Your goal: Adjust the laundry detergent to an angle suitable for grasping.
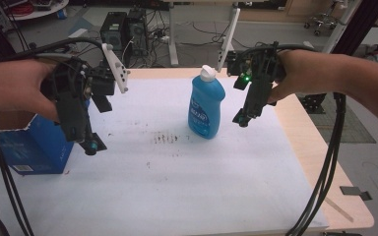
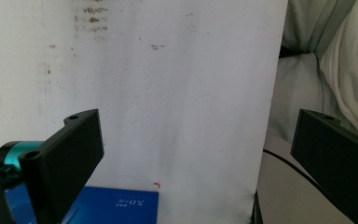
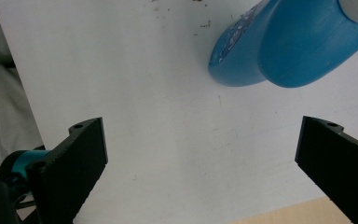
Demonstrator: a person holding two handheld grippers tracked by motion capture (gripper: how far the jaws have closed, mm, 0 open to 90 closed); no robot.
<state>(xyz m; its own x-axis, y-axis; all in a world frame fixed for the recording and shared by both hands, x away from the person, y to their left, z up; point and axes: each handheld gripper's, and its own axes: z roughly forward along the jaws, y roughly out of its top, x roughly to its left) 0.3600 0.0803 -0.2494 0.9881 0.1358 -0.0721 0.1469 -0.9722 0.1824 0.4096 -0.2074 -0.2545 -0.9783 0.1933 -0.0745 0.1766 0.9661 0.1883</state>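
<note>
My right gripper [image 1: 241, 119] hangs just right of the upright blue bottle [image 1: 206, 105] at the desk's [image 1: 202, 187] far centre, fingers spread and empty like my left gripper's [image 1: 91, 146]; I judge a level, mid-body approach steadiest.

High view overhead; gripper views close, downward, sharing white sheet [image 1: 202, 182].

Looks like a robotics lab or data-collection workspace, not a home. Past the left gripper [image 1: 92, 145] two black computer towers [image 1: 123, 30] sit on the floor in a tangle of cables [image 1: 160, 37]. White desk legs [image 1: 229, 34] stand beyond the right gripper [image 1: 241, 119], with an office chair base [image 1: 320, 22] farther back. The wooden table [image 1: 320, 162] carries a stained white sheet [image 1: 202, 182].
</note>
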